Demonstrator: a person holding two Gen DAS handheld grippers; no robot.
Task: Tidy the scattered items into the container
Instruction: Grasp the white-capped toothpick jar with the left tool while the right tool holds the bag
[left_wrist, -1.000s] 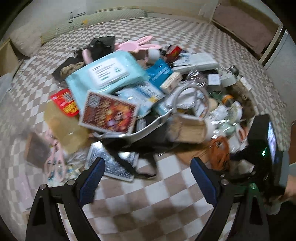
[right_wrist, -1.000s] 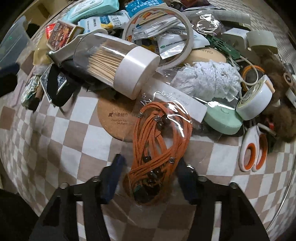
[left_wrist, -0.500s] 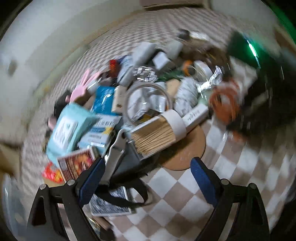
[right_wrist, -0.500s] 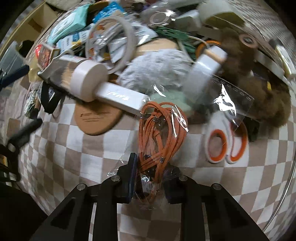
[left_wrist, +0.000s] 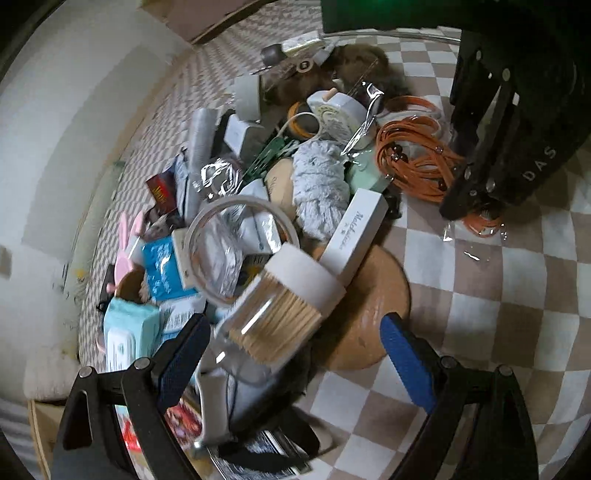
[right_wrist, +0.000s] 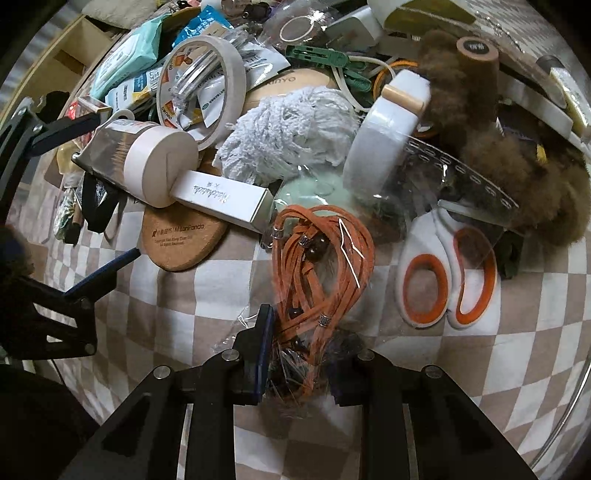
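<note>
A bundle of orange cords in a clear bag (right_wrist: 321, 266) lies on the checked cloth at the near edge of the pile. My right gripper (right_wrist: 299, 356) is shut on the bag's lower end, with cords pinched between the pads. The left wrist view shows the same grip at the upper right, on the orange cords (left_wrist: 417, 162). My left gripper (left_wrist: 291, 350) stands open and points down over a clear jar of wooden sticks (left_wrist: 273, 321) with a white lid, which lies on its side. The jar sits between the blue pads (left_wrist: 404, 356), and I see no contact.
The pile holds a cork coaster (left_wrist: 369, 310), a long white box (left_wrist: 358, 229), a tape ring (right_wrist: 201, 85), a pale yarn mop head (right_wrist: 291, 133), orange-handled scissors (right_wrist: 447, 280), a brown plush toy (right_wrist: 517, 147) and a wipes pack (left_wrist: 125, 332). Bare checked cloth (left_wrist: 498, 295) lies to the right.
My right gripper closed on the bagged orange cords and holds them. My left gripper rolled and moved in over the jar, which now looms larger between its fingers.
</note>
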